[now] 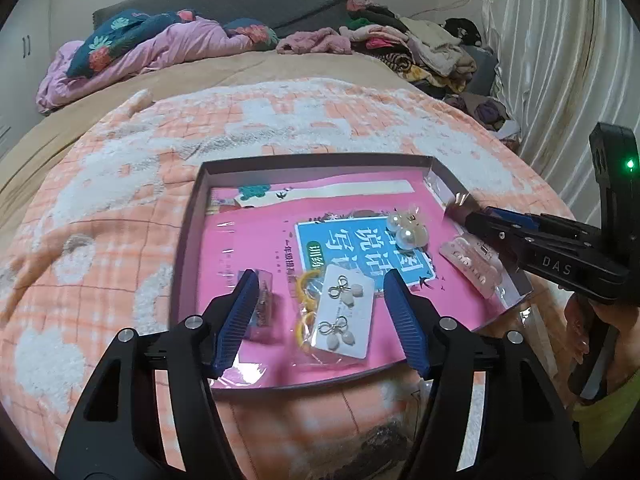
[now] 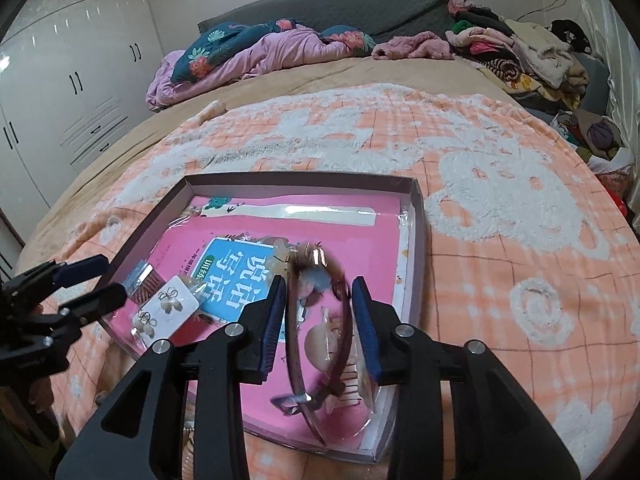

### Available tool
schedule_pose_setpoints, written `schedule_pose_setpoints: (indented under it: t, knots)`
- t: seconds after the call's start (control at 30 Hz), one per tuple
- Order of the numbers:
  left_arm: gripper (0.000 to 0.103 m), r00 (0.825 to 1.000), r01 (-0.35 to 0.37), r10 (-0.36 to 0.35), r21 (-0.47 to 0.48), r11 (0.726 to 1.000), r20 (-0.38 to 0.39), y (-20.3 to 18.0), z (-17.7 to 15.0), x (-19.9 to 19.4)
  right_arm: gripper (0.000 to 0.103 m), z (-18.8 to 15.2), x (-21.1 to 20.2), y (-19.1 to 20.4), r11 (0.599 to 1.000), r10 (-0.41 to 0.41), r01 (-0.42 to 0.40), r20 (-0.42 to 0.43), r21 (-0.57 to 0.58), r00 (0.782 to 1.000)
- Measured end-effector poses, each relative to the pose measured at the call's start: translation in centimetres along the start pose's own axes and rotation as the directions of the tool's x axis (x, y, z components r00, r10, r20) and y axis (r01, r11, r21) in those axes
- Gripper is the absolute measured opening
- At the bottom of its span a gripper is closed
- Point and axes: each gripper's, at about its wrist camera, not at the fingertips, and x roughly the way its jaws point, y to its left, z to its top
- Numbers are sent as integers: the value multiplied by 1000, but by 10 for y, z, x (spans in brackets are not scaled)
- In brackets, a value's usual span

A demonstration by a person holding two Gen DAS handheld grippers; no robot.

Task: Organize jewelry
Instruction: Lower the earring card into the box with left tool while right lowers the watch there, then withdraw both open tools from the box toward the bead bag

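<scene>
A shallow box tray (image 1: 192, 216) with a pink book inside lies on the bed. In it are a white earring card (image 1: 347, 312), yellow hair ties (image 1: 306, 300), pearl earrings (image 1: 406, 226), a pink hair clip in plastic (image 1: 472, 262) and a small packet (image 1: 264, 304). My left gripper (image 1: 320, 312) is open, its fingers on either side of the earring card. My right gripper (image 2: 320, 320) is shut on a clear plastic packet (image 2: 320, 312) over the tray's right side (image 2: 418, 240); the packet (image 1: 460, 206) also shows in the left wrist view at the right gripper's fingertips.
The tray rests on an orange and white fleece blanket (image 2: 500, 208). Pink bedding (image 1: 160, 52) and a pile of clothes (image 1: 420, 48) lie at the far end of the bed. White wardrobes (image 2: 72, 80) stand on the left, a curtain (image 1: 560, 80) on the right.
</scene>
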Motion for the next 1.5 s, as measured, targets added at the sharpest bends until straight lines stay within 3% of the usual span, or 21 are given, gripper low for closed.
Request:
schedule_pose_setpoints:
  t: [0.17,0.37,0.5,1.07,1.5]
  knots:
    - [69,1000,-13,13,-16,1000,28,6,2,-13,43,3,-19,-5,1000,9,-10,46,29,999]
    - [85,998,-19,22,-42,999,64,14,5,-27,62,8,-52,-15,997,9,-18,127,70,992]
    - [89,996,-23,27,-50,998,84,16,7,-37,70,8,-70,-16,997,10,-22,162,76,987]
    - [92,983,-33,42,-54,998,177,17,8,-89,77,3,-130,8,998,45,-53,259,26,965]
    - [92,987,-47,54,-51,998,150,15,-19,-99,79,-24,-143,35,996,85,-80,214,-33,973]
